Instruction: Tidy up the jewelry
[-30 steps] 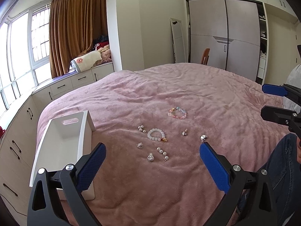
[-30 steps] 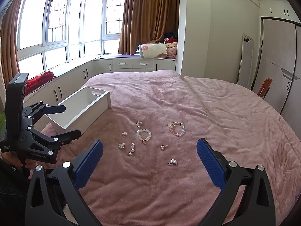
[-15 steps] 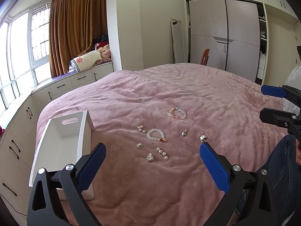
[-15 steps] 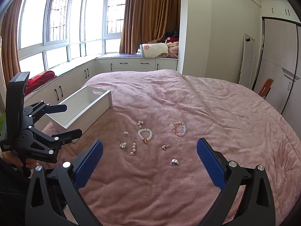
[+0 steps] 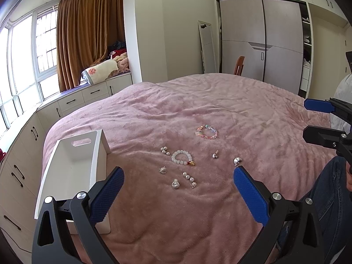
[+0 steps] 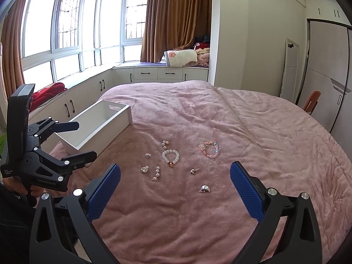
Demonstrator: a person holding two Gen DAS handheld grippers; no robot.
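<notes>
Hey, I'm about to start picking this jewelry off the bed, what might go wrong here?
1. The tiny silver charm and pearl earrings lie on the plush pink blanket; wide padded fingers may pinch fabric or press pieces into the pile.
2. The white bead bracelet lies close beside other pieces, so a grab could scatter them.
3. The white wooden tray sits near the bed's edge on soft bedding; a nudge might tip it.

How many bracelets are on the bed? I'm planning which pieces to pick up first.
2. The white bead bracelet lies mid-cluster among the small pieces; the pastel multicolored bracelet lies apart, farther from the white box. None looks hidden.
</notes>
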